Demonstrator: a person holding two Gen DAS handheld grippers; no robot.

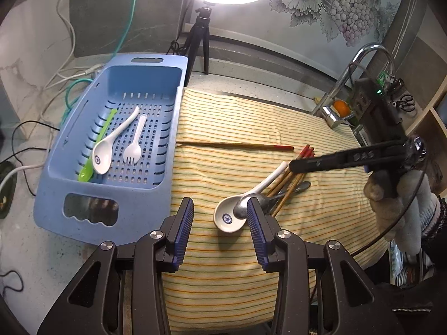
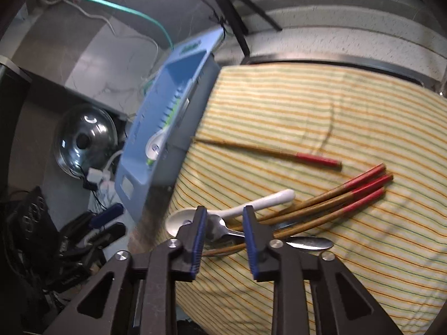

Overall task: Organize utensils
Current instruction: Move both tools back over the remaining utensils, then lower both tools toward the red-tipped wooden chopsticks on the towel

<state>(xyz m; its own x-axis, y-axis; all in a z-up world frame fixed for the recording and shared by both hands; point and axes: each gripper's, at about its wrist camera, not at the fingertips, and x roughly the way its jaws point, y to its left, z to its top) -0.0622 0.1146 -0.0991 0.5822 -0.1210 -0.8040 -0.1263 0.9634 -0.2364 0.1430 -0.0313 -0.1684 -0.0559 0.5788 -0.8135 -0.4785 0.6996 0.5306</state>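
On the striped cloth [image 1: 223, 117] lies a pile: a white ceramic spoon [image 1: 226, 219] [image 2: 265, 201], a metal spoon [image 1: 241, 208] [image 2: 220, 227], a second metal spoon [image 2: 310, 242] and red-tipped chopsticks [image 1: 306, 150] [image 2: 363, 184]. One chopstick [image 1: 251, 145] [image 2: 315, 159] lies apart. The blue basket [image 1: 134, 217] [image 2: 145, 128] holds a white spoon [image 1: 102, 156], a white fork [image 1: 134, 150] and a green spoon [image 1: 85, 173]. My left gripper [image 1: 220, 209] is open and empty, just left of the pile. My right gripper [image 2: 225, 217] [image 1: 290, 164] hovers over the pile, jaws narrow; the metal spoon shows between them, not pressed.
A ring light on a black tripod [image 1: 199, 33] stands behind the basket. A chrome faucet [image 1: 349, 83] and an orange [image 1: 341, 107] are at the back right. Cables trail left of the basket. A glass pot lid [image 2: 83, 139] lies left. A gloved hand [image 1: 396, 201] holds the right gripper.
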